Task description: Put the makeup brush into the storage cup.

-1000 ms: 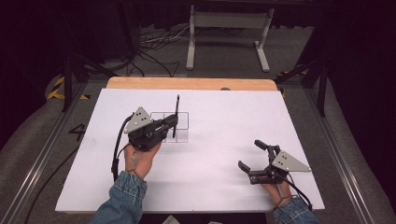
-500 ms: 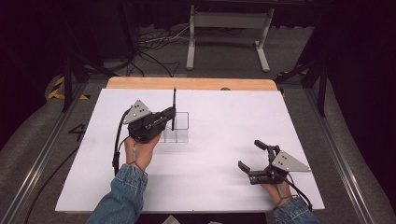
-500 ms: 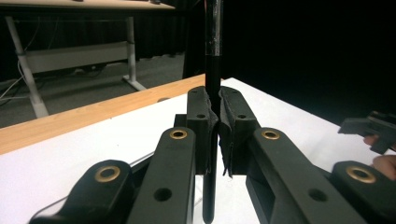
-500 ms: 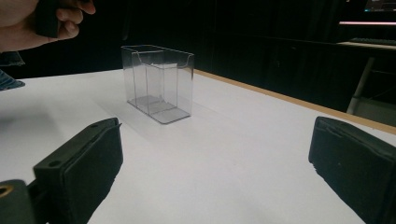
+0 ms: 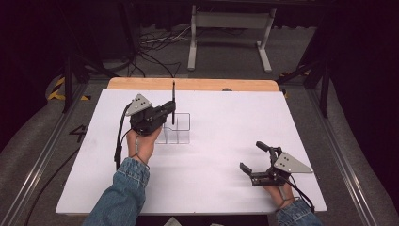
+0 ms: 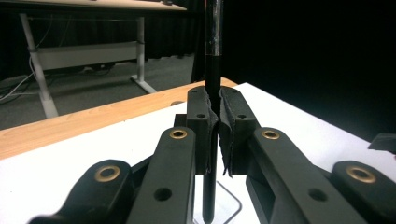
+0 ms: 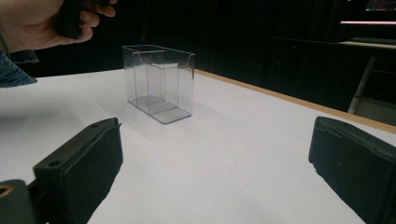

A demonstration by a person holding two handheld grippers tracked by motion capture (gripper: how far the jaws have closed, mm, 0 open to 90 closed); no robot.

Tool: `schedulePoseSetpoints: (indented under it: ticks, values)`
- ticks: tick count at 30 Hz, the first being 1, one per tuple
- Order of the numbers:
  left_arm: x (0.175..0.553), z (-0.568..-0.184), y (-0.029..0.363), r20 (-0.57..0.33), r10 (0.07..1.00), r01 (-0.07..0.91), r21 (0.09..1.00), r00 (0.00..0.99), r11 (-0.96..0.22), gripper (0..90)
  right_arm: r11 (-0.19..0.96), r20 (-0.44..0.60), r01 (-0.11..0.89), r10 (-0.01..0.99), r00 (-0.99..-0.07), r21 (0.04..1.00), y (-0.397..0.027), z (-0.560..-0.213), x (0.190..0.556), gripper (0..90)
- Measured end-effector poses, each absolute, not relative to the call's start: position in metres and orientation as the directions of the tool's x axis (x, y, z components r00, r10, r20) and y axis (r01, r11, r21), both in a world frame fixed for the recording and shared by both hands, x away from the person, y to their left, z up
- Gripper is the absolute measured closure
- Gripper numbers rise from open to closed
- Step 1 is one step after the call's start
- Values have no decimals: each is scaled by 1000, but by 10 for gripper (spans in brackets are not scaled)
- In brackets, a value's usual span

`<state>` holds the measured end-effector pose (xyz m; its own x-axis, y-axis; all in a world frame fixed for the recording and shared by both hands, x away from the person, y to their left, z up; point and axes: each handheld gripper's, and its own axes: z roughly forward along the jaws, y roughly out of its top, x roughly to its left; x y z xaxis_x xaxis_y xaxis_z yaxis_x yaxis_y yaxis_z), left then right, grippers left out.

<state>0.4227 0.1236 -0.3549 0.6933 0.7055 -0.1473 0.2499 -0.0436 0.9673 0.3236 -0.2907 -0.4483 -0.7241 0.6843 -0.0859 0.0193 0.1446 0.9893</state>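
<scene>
On the left, far side of the white table (image 5: pixel 211 155) my left gripper (image 5: pixel 170 107) clamps a black pen (image 5: pixel 173 101) upright just above the clear divided box (image 5: pixel 178 128), while at the near right my right gripper (image 5: pixel 256 157) rests with jaws wide apart.

White sheet (image 5: pixel 226 141) covers the table; a bare wooden strip (image 5: pixel 197 84) runs along its far edge. Grey carpeted floor (image 5: pixel 235 56) beyond. A pale metal frame (image 5: pixel 230 21), possibly a desk's legs, stands on it at the far side. Loose cables (image 5: pixel 155 42) trail on the floor to its left. Yellow-black hazard tape (image 5: pixel 59 89) at far left. Surroundings dark, likely black curtains.
</scene>
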Motion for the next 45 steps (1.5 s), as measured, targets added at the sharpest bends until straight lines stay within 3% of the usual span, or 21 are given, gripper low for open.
schedulePoseSetpoints:
  ticks: [22,45]
  values:
    - [441,-377,126,-144,719,222,975,680,-14,828,145,-81,26,684,-725,989,-291,-449,324,32]
    - [430,-403,127,-114,755,221,974,646,-42,828,147,-82,26,679,-729,989,-290,-449,324,35]
